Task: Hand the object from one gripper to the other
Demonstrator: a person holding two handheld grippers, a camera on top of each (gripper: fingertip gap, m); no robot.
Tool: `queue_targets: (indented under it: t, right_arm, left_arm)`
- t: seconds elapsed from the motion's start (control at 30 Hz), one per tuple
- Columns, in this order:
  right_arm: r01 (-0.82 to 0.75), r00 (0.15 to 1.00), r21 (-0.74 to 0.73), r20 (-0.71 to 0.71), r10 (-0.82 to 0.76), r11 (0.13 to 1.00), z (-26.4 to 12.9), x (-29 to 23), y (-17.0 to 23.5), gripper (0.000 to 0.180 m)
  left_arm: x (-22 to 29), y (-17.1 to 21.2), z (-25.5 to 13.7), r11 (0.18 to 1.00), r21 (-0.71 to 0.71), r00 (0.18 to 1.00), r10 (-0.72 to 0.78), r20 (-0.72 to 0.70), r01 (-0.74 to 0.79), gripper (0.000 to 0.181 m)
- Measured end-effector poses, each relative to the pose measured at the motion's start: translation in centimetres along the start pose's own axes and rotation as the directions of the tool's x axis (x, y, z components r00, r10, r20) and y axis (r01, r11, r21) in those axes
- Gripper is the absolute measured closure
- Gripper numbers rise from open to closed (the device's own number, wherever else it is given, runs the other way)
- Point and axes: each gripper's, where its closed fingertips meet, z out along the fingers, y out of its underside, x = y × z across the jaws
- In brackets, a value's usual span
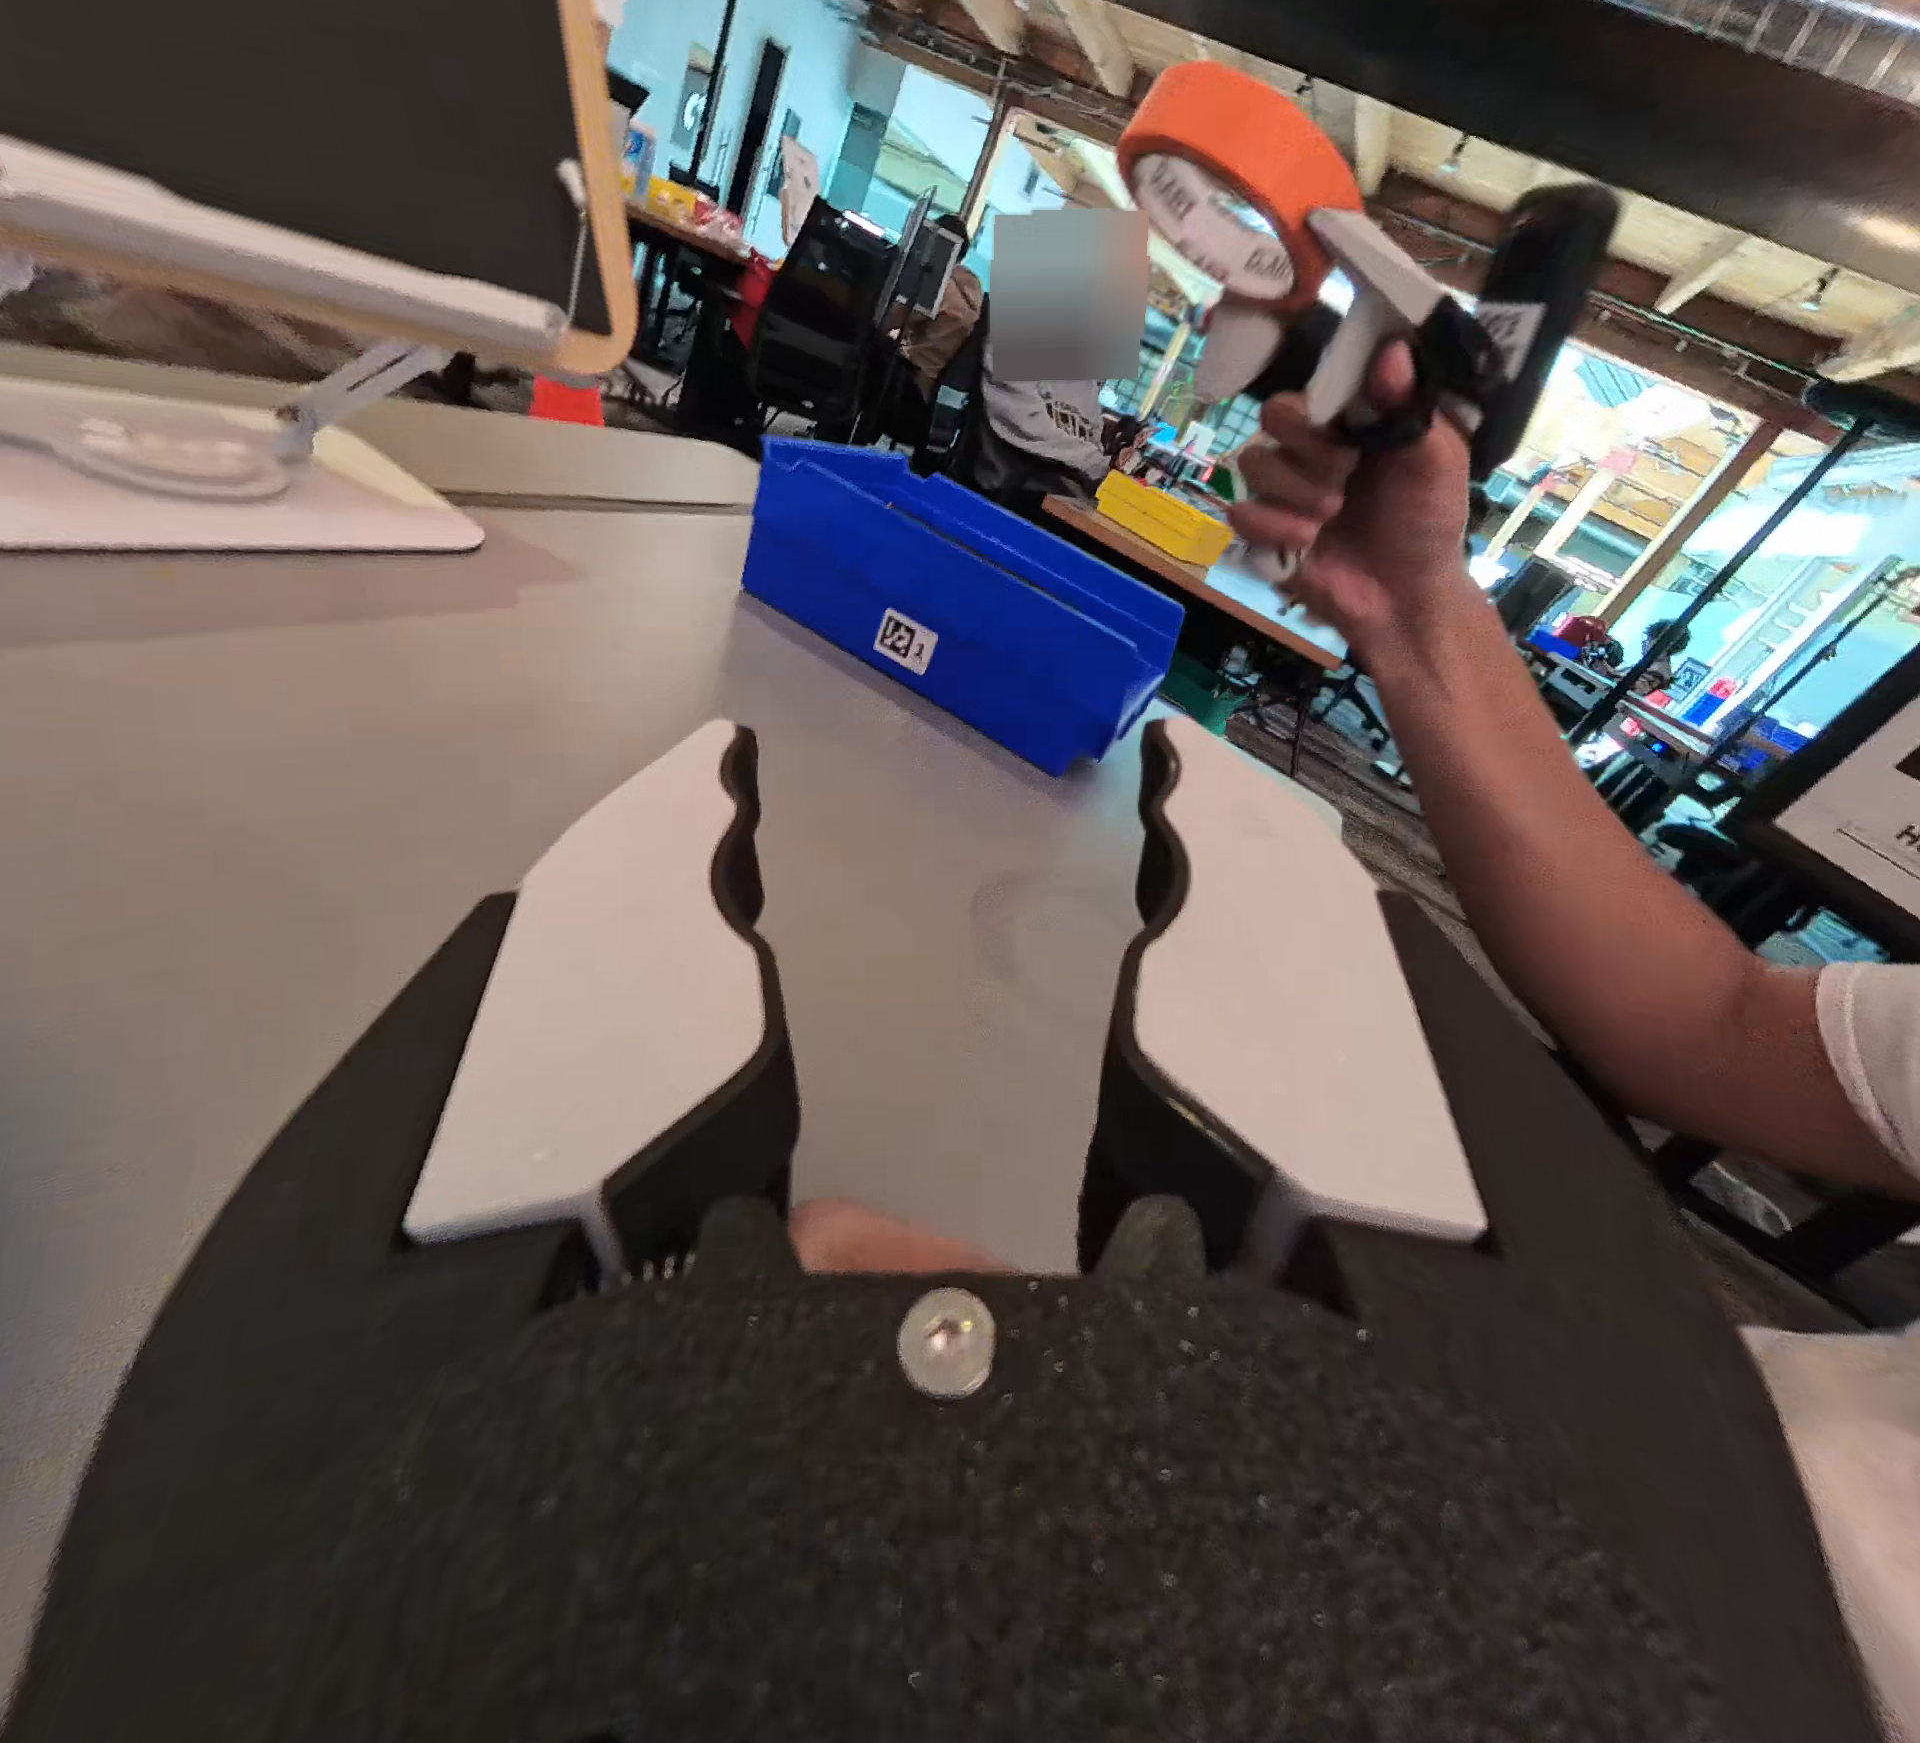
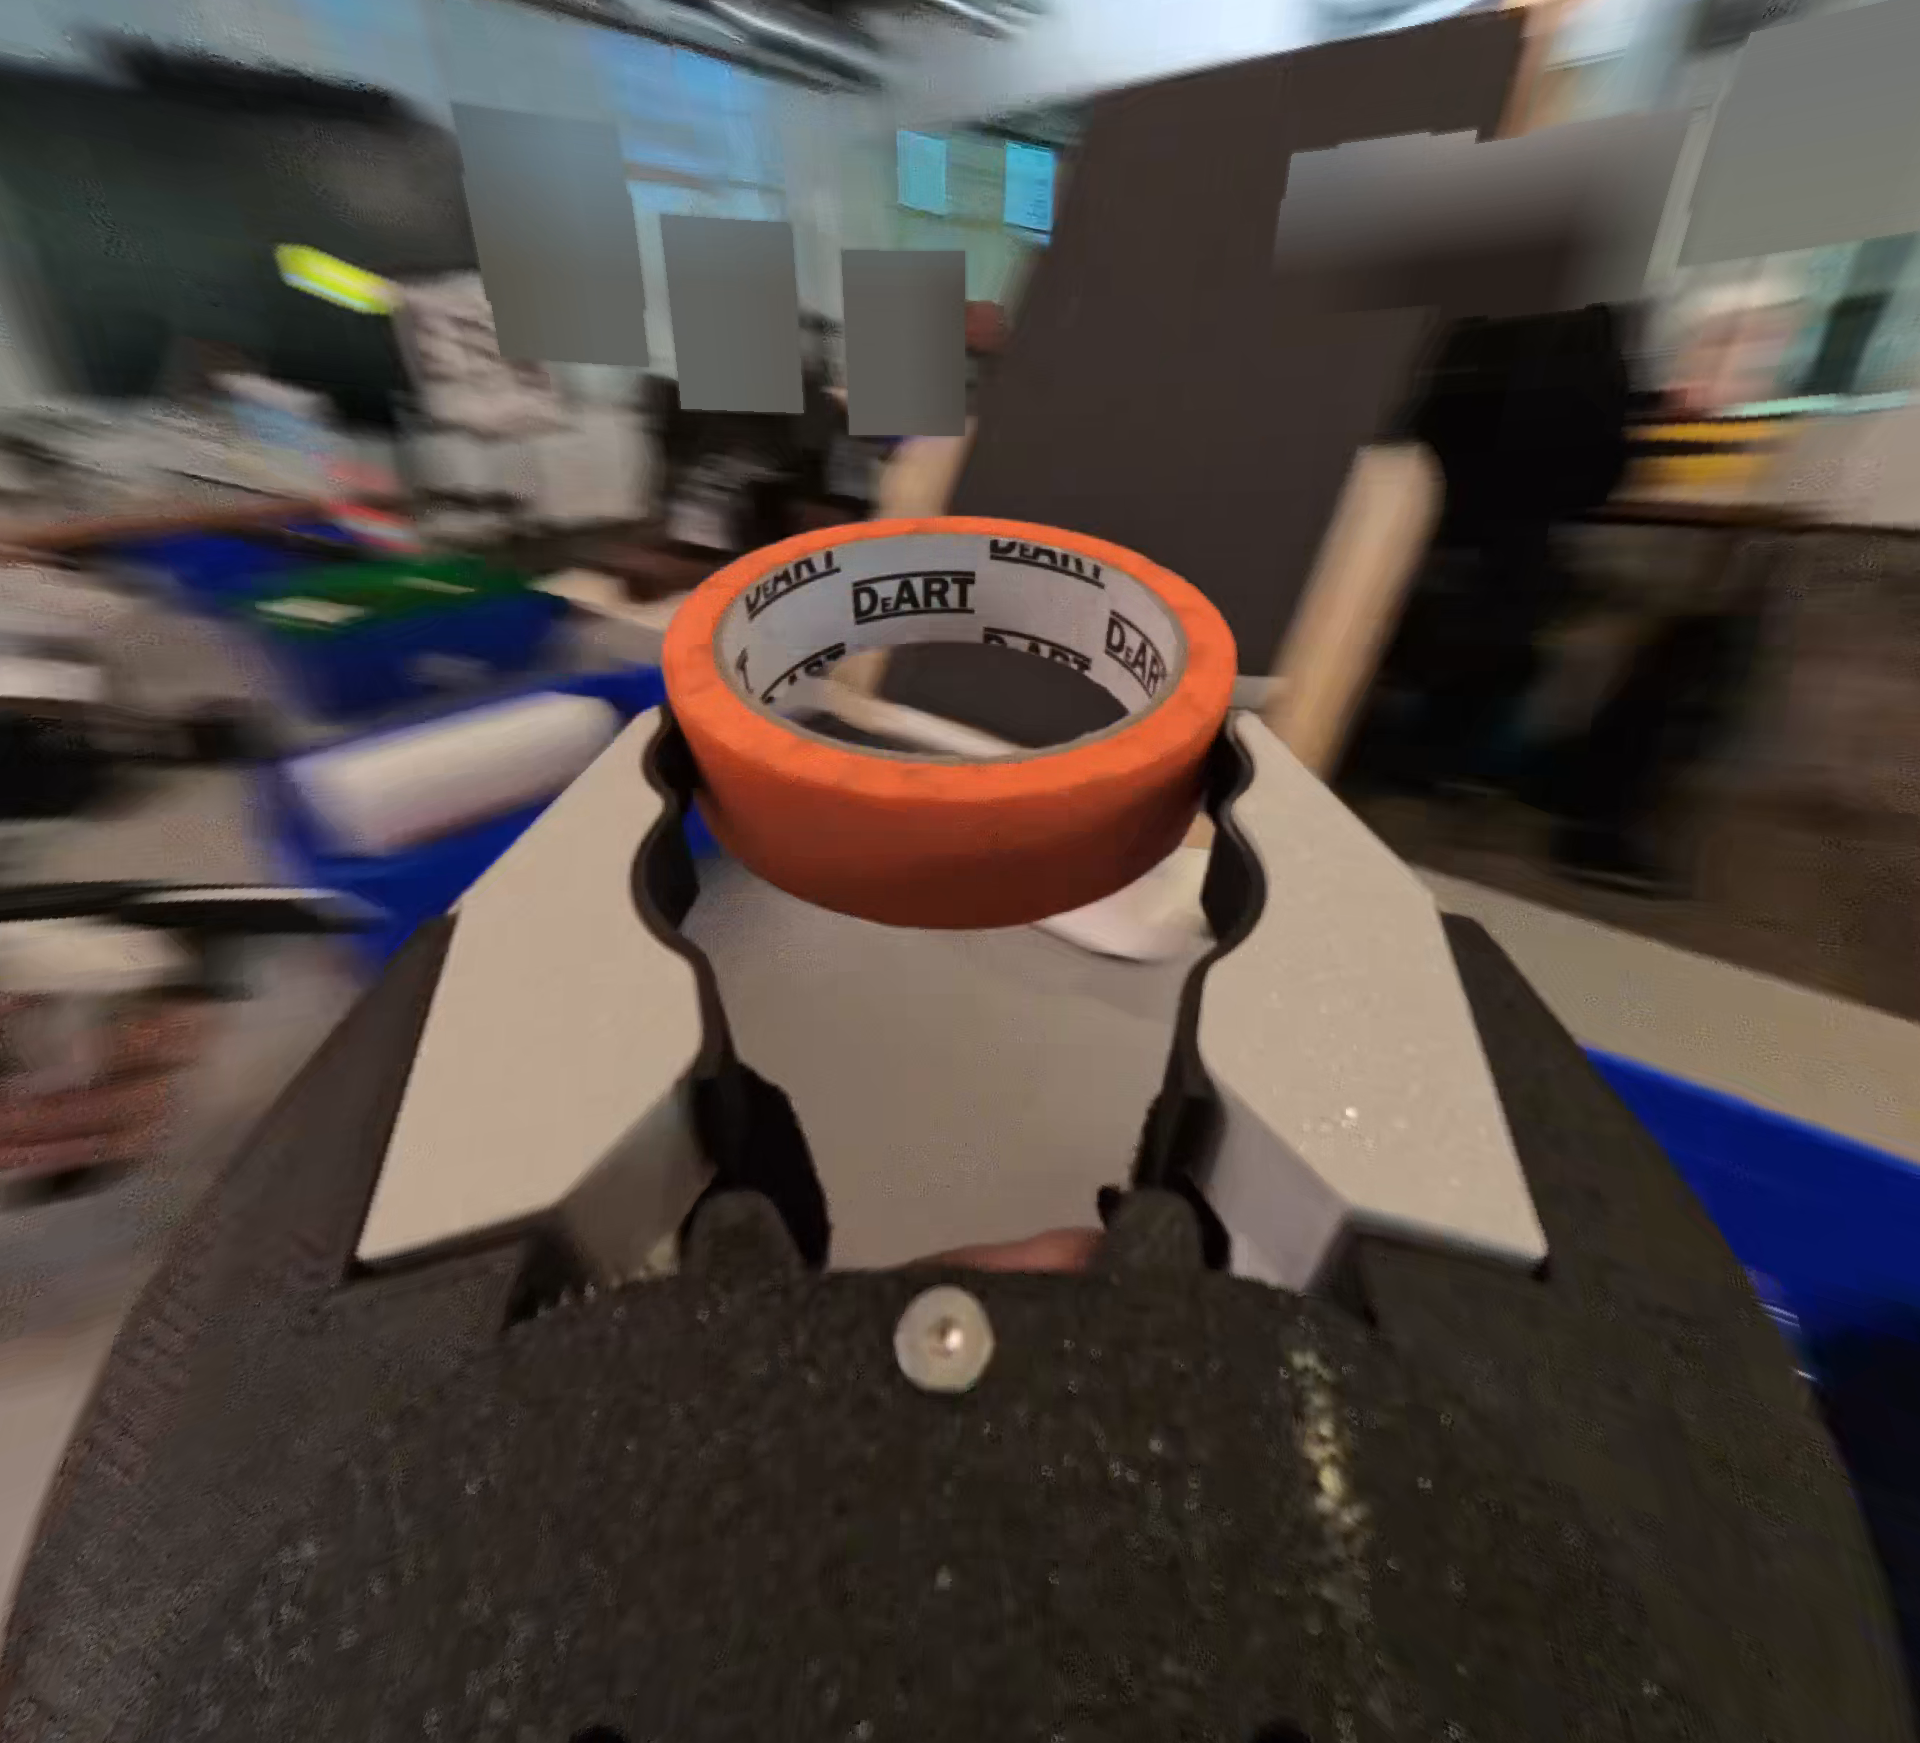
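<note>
Right hand-held gripper [image 2: 951, 789]: its two grey fingers clamp a roll of orange tape [image 2: 948, 722] by the outer rim, one finger on each side, near the fingertips.
Tape: the roll lies roughly flat between the fingers in the right wrist view, its open core facing up and forward; the inner cardboard ring is white with dark printing. It is in the air, touching nothing but the fingers.
Same pair from the left wrist view: the right hand-held gripper [image 1: 1262, 280] is raised high at the upper right, held by a person's hand [image 1: 1351, 509] on a bare forearm; the tape [image 1: 1242, 171] sits tilted at its tip, well above the surface.
Left hand-held gripper [image 1: 948, 758]: fingers spread wide, with nothing between them; only the grey surface [image 1: 312, 758] shows through the gap. It is well apart from the tape.
Blue bin [image 1: 966, 613]: stands on the surface just beyond the left fingertips, with a small black-and-white sticker on its near wall.
Far left: a dark panel with a light wooden edge [image 1: 312, 83] leans on a white stand.
Background: a workshop room with tables, yellow boxes and a seated person; it is heavily blurred in the right wrist view.
</note>
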Motion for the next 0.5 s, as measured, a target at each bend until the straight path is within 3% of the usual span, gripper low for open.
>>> queue_targets:
  t: [0.07,0.13,0.23,0.37,0.43,0.5]
  right_arm:
    - [0.099,0.956,-0.104,-0.267,-0.123,0.99,-1.4,8.0,0.3,0.08]
    - [0.029,0.913,-0.185,-0.395,-0.101,0.982,-1.7,14.2,3.5,0.08]
    - [-0.032,0.903,-0.329,-0.414,-0.113,0.944,-0.6,18.4,12.0,0.079]
    - [-0.048,0.924,-0.507,-0.35,-0.154,0.86,1.0,19.0,21.4,0.079]
    - [-0.054,0.931,-0.629,-0.313,-0.19,0.775,1.0,19.2,24.0,0.079]
    - [-0.052,0.937,-0.667,-0.291,-0.196,0.743,1.3,19.0,24.9,0.079]
  left_arm:
    - [-0.2,0.8,0.0,1.0,-0.023,1.0,-0.007,0.014,0.008,0.111]
    - [0.3,1.8,0.1,0.998,-0.057,1.0,0.013,0.003,-0.012,0.111]
    - [2.0,3.1,0.0,0.994,-0.095,0.998,0.055,-0.023,-0.057,0.11]
    - [3.5,3.9,-1.1,0.985,-0.104,0.99,0.138,-0.008,-0.139,0.111]
    - [3.8,3.9,-1.5,0.983,-0.097,0.987,0.158,-0.002,-0.157,0.112]
    - [3.8,3.9,-1.5,0.983,-0.095,0.987,0.16,0.0,-0.159,0.113]
